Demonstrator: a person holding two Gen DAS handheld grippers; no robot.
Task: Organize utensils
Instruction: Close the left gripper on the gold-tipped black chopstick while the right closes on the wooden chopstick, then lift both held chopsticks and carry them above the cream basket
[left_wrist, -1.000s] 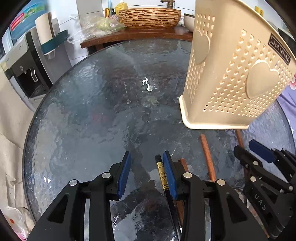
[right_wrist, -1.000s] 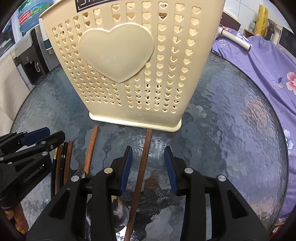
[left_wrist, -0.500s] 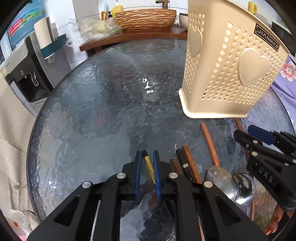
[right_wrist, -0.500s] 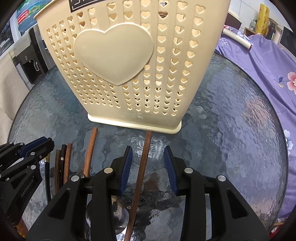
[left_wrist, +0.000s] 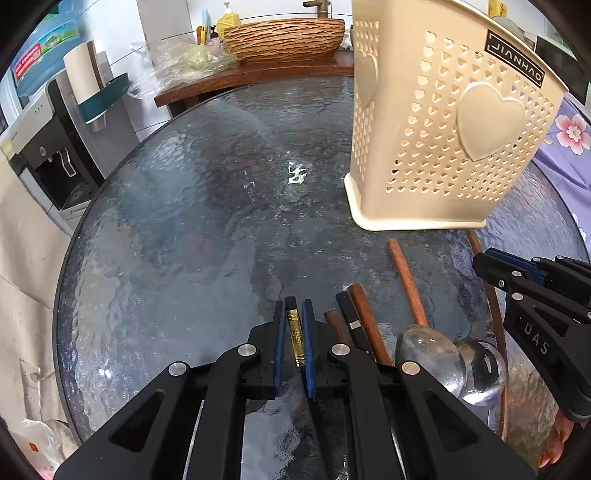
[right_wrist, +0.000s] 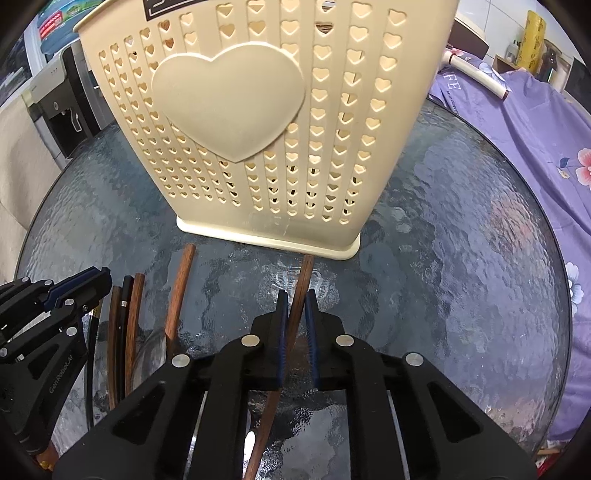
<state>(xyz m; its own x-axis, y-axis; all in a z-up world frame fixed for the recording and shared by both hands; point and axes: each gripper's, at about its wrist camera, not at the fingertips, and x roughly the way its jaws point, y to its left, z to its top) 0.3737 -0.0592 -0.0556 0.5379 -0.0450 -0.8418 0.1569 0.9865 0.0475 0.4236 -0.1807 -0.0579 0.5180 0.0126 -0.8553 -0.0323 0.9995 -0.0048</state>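
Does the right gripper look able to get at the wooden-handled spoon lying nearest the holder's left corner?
Probably not yet: the right gripper is shut on another wooden handle. Otherwise that spoon lies uncovered.

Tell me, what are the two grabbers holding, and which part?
The left hand-held gripper pinches a black utensil at its gold-banded handle end. The right hand-held gripper pinches a brown wooden handle near its far end.

On the one round glass table (left_wrist: 166, 229) stands one cream holder (left_wrist: 436, 147) with heart-shaped holes. Two spoons (left_wrist: 432, 354) with wooden handles lie at the lower right of the left wrist view. Four chopsticks (left_wrist: 367, 325) lie beside them, one black with a gold band (left_wrist: 295, 325). Two grippers (left_wrist: 293, 314) show.
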